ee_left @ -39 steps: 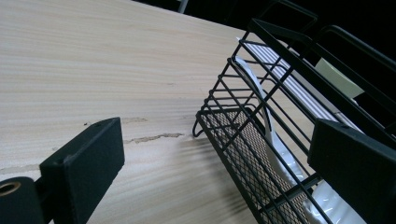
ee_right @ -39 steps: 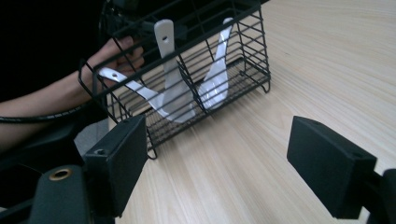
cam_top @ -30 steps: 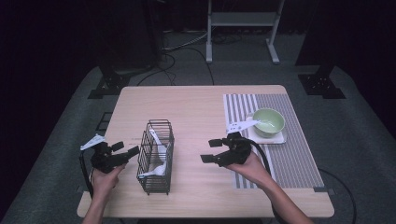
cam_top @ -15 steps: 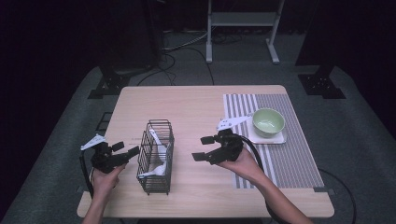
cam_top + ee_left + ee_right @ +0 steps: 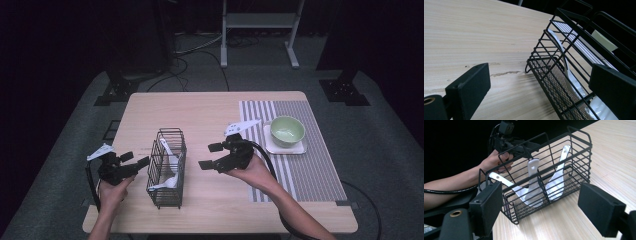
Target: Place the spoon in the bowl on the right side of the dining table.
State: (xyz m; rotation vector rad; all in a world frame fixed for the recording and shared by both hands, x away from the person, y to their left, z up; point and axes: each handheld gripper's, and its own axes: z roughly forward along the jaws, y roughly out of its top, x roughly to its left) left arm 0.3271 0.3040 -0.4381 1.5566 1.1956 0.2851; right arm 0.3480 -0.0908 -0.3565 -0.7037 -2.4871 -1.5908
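Wire basket [image 5: 166,167] w/ white spoons [image 5: 534,185] sits btwn both open grippers.

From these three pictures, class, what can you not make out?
- Green bowl: inside too small, high view.
- Spoons: high view, basket wires blur the count.
- Left hand-held gripper: the wire basket wall crosses its far jaw; contact unclear.
- Right hand-held gripper: jaw tips cut off by the lower edge.
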